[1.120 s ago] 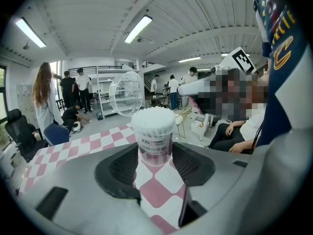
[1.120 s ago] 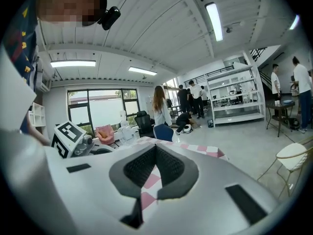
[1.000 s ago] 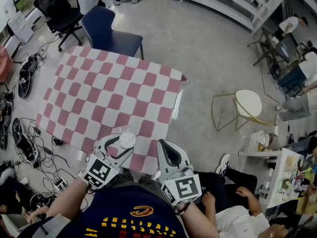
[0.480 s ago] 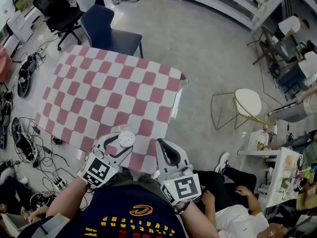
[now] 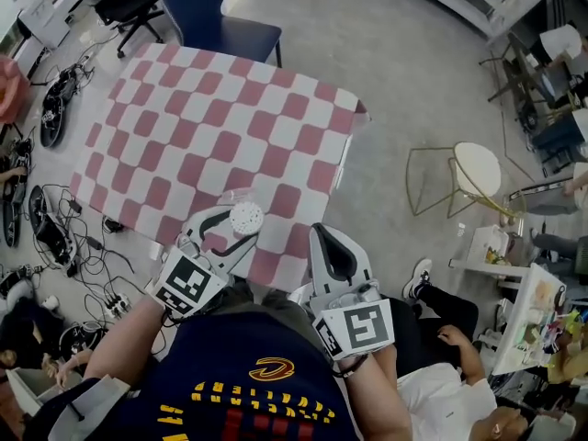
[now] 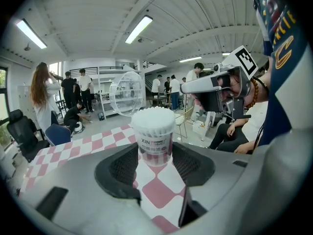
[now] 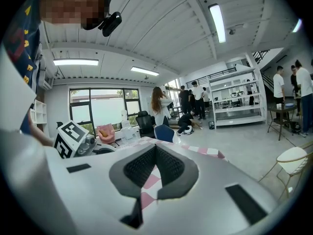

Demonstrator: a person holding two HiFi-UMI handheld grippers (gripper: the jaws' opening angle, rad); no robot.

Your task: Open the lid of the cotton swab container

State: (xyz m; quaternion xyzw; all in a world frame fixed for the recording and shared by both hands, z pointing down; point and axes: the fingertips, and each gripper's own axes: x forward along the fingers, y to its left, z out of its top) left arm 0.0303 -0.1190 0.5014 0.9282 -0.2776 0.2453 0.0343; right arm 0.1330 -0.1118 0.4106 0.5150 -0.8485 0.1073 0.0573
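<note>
A round clear cotton swab container (image 5: 246, 217), packed with white swabs, sits over the pink-and-white checked table (image 5: 211, 108) near its front edge. My left gripper (image 5: 237, 230) is shut on it. In the left gripper view the container (image 6: 154, 133) stands upright between the dark pads (image 6: 122, 166), which press on both its sides. Its clear lid (image 6: 122, 93) stands flipped up behind it on the left. My right gripper (image 5: 333, 246) hovers at the table's front right edge, apart from the container; its jaws (image 7: 155, 151) are shut with nothing between them.
A blue chair (image 5: 216, 16) stands at the table's far side. Cables and power strips (image 5: 55, 237) lie on the floor to the left. A gold-framed chair with a white seat (image 5: 476, 171) and a seated person (image 5: 432, 338) are on the right.
The head view has shifted, so the table and both grippers sit slightly differently in it. The left gripper still holds the container, and the right gripper stays shut.
</note>
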